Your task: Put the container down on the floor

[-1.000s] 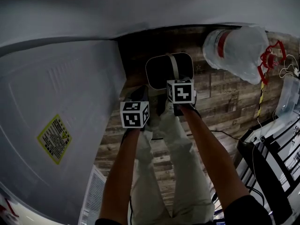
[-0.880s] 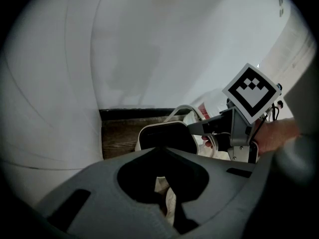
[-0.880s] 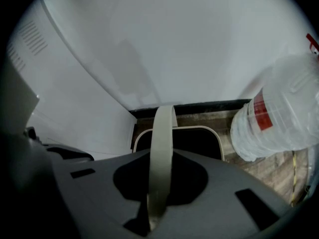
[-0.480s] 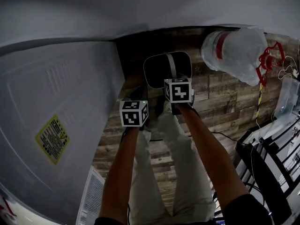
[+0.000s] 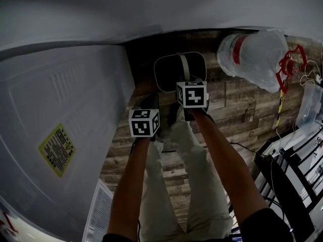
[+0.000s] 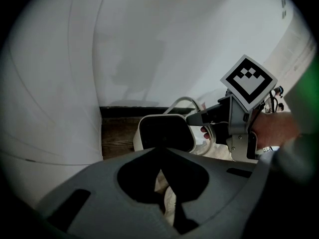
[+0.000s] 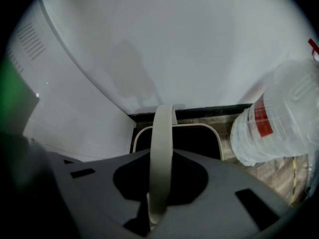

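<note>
Right hand-held gripper [image 7: 153, 210] pinches rounded container's [image 7: 199, 138] flat beige handle [image 7: 163, 148]; left hand-held gripper [image 6: 160, 158] closed.

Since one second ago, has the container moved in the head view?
Yes, slightly: the container has edged up-picture toward the wall, judged against the water bottle.

left: white appliance [image 5: 65, 100] near container [image 5: 169, 72] | back: wall [image 5: 151, 9] | right: bare floor [image 5: 227, 100] strip, then water jug [image 5: 257, 52]

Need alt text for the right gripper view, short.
The right tool is shut on the pale handle of a dark, cream-rimmed container. A clear water jug with a red label sits to its right on the wood floor, white surfaces behind.
</note>
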`<action>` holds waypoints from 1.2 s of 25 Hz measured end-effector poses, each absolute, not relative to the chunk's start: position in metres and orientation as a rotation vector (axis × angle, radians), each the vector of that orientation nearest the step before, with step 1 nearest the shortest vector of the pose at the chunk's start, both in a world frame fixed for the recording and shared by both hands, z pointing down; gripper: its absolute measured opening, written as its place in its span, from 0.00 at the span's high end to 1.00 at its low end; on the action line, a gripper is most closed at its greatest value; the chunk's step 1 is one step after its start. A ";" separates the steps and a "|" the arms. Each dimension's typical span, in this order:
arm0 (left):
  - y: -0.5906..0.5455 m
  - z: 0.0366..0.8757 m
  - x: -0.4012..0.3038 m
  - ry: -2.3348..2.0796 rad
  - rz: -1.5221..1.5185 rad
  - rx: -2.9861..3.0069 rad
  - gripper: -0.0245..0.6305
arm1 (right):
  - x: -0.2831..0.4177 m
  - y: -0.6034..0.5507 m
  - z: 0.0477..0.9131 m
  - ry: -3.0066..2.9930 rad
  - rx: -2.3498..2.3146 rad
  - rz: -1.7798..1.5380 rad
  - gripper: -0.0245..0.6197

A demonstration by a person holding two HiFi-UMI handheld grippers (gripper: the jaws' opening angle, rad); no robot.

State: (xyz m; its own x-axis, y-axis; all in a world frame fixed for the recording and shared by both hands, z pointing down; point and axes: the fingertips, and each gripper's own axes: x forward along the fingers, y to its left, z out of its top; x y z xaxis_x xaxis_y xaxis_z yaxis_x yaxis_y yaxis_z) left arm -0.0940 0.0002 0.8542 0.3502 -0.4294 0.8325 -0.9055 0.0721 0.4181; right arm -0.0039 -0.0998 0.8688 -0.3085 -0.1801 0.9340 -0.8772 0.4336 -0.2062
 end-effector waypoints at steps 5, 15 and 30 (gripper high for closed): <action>-0.003 0.855 -0.096 -1.260 0.543 1.536 0.94 | -0.008 -0.100 0.871 -1.767 0.901 0.944 0.91; -0.004 0.861 -0.092 -1.249 0.545 1.533 0.94 | -0.006 -0.108 0.873 -1.769 0.907 0.940 0.91; -0.020 0.868 -0.067 -1.211 0.568 1.578 0.94 | 0.031 -0.123 0.882 -1.739 0.967 0.917 0.91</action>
State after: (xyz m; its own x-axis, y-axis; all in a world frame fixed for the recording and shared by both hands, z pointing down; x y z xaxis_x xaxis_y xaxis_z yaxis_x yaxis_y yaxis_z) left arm -0.0673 -0.0203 0.8684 0.3825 -0.4186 0.8237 -0.9009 0.0289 0.4330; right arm 0.0314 -0.1230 0.8824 -0.2731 -0.2136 0.9380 -0.8946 0.4148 -0.1660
